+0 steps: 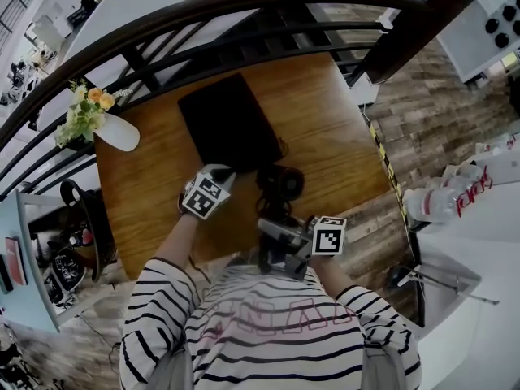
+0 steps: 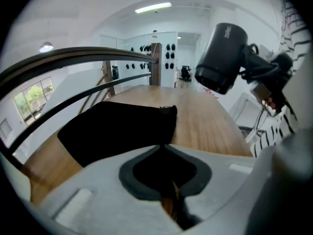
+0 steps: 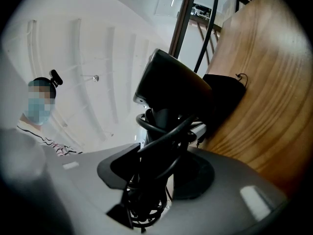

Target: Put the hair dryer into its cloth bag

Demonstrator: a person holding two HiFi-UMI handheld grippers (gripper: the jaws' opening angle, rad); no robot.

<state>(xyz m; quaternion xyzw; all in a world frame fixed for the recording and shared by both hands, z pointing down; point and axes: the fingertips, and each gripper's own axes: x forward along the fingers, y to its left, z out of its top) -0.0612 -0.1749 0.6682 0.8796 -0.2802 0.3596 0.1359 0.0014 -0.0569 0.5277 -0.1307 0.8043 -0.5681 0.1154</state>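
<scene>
Pinching the near edge of the black cloth bag (image 1: 227, 120) with the left gripper (image 2: 162, 148), tips pressed together on the fabric. Spread flat on the wooden table (image 1: 325, 128), nothing inside that can be made out.

Over by the bag's near right corner, clamping the hair dryer (image 1: 280, 181) by its handle in the right gripper (image 3: 159, 168). Squeezed from both sides, with the black cord (image 3: 164, 131) looped round the handle and bunched between the pads. Held up off the wood, above and just to the right of the bag, not resting on it. From the left gripper view, hanging in the air right of the bag, open barrel end tipped down toward the table. Not in the bag yet.

Off to the bag's left, near the table edge: a white vase (image 1: 119, 133) with yellow and white flowers. Beyond the bag's far edge, a dark curved railing (image 1: 244, 2).
</scene>
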